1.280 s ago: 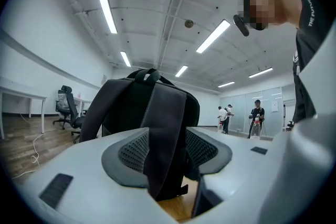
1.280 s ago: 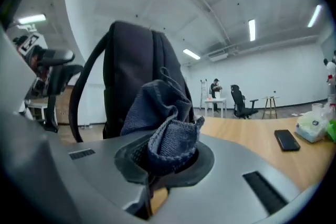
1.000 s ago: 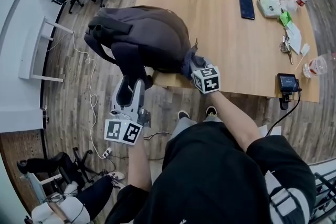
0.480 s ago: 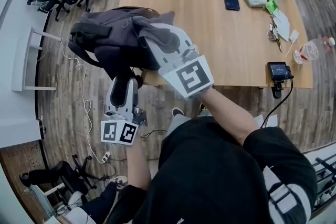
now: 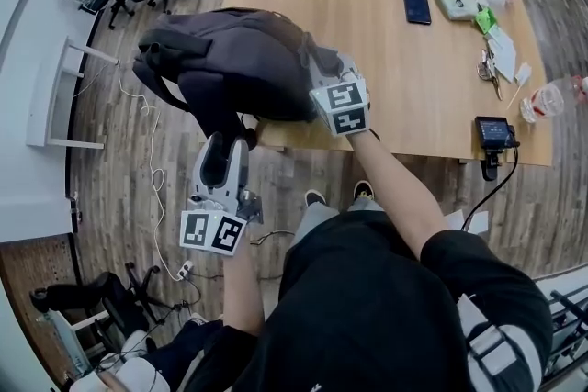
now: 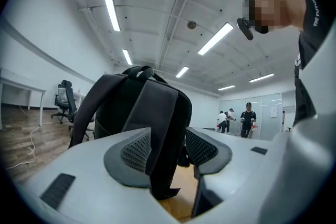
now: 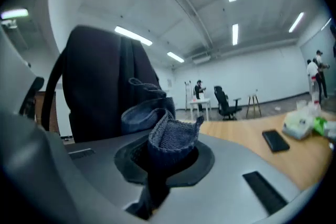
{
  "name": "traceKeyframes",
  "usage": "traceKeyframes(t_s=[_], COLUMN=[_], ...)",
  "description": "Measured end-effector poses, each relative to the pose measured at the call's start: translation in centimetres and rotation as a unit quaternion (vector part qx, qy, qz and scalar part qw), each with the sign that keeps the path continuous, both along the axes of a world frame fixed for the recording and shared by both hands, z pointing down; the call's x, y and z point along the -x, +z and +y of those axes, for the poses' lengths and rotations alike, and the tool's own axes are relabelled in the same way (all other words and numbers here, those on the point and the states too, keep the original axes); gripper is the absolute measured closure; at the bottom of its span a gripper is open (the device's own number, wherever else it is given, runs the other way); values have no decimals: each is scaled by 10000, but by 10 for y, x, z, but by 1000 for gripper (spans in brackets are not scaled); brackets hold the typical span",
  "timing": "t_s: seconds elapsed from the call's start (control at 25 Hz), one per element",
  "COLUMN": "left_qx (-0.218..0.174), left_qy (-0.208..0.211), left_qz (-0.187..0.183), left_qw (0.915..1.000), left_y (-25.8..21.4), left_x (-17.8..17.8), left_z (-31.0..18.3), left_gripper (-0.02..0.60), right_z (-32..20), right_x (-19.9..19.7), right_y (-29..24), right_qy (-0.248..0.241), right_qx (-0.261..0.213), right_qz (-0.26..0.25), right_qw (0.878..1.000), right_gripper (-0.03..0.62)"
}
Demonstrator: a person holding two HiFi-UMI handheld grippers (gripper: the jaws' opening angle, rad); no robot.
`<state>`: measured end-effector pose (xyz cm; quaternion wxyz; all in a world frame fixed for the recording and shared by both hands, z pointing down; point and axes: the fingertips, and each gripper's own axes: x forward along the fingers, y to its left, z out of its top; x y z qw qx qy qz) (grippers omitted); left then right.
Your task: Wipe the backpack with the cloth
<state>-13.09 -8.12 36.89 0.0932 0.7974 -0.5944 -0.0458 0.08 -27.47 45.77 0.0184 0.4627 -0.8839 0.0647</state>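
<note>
Clamping the dark strap point(image 6: 163, 128) at the backpack's six o'clock, the left gripper point(image 5: 228, 145) has its jaws closed on it, while the right gripper point(image 7: 169, 157), jaws pinching the cloth point(image 7: 170, 136), meets the backpack point(image 5: 239, 60) at three o'clock, on the surface's point(image 5: 404, 78) eight o'clock corner.

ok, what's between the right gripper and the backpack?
The cloth, pinched in the right gripper and bunched up in front of the backpack. It shows clearest in the right gripper view.
</note>
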Motion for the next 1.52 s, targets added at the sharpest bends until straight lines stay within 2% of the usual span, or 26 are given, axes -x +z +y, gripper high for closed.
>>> traceKeyframes(t_s=[0.12, 0.24, 0.28, 0.36, 0.44, 0.56, 0.64, 0.72, 0.8, 0.88, 0.96, 1.04, 1.12, 1.2, 1.28, 1.4, 1.44, 1.52], left_qx=[23, 24, 29, 41, 41, 55, 87, 101, 92, 99, 109, 118, 124, 106, 87, 122, 141, 175], left_qy=[-7, -37, -53, -57, -38, -31, -28, -18, 6, 38, 75, 109, 109, 58, 3, -34, -39, -41], left_qz=[82, 162, 164, 159, 157, 148, 186, 233, 263, 273, 290, 296, 291, 291, 277, 272, 291, 333], left_qw=[10000, 9999, 9998, 9998, 9999, 9999, 9998, 9997, 9996, 9996, 9995, 9994, 9994, 9995, 9996, 9996, 9995, 9993], left_y=[0, 0, 0, 2, 3, 4, 7, 9, 10, 11, 12, 12, 11, 10, 9, 11, 12, 15], left_x=[1, 1, 1, 1, 0, 1, 1, -1, -4, -7, -11, -13, -12, -9, -5, 0, 1, 0], left_z=[3, 5, 6, 8, 7, 7, 7, 5, 3, 2, 0, -3, -4, -4, -1, 1, 1, 0], left_gripper=[365, 365, 365, 365, 365, 365, 365, 365, 365, 365, 365, 365, 365, 365, 365, 365, 365, 365], right_z=[2, 23, 31, 41, 45, 57, 69, 75, 75, 75, 80, 92, 103, 94, 68, 22, 7, -19], right_x=[-7, -5, -1, 1, 2, 11, 19, 22, 24, 26, 29, 38, 54, 62, 54, 26, 16, 1], right_y=[90, 168, 181, 183, 164, 105, 45, -29, -92, -132, -163, -190, -205, -209, -203, -178, -162, -114], right_qy=[46, -516, -660, -561, -299, -131, -140, -198, -295, -369, -522, -953, -1527, -1663, -1348, -766, -613, -469], right_qx=[1200, 2316, 2504, 2564, 2443, 1839, 1180, 274, -525, -1102, -1624, -1961, -1974, -1955, -1898, -1607, -1345, -370], right_qz=[74, 562, 587, 411, 4, -640, -1008, -1224, -1197, -1022, -982, -1063, -1059, -914, -807, -994, -1166, -1816], right_qw=[9927, 9698, 9641, 9641, 9692, 9808, 9878, 9919, 9910, 9880, 9804, 9701, 9626, 9622, 9692, 9790, 9821, 9816], right_gripper=[560, 560, 560, 560, 560, 560, 560, 560, 560, 560, 560, 560, 560, 560, 560, 560, 560, 560])
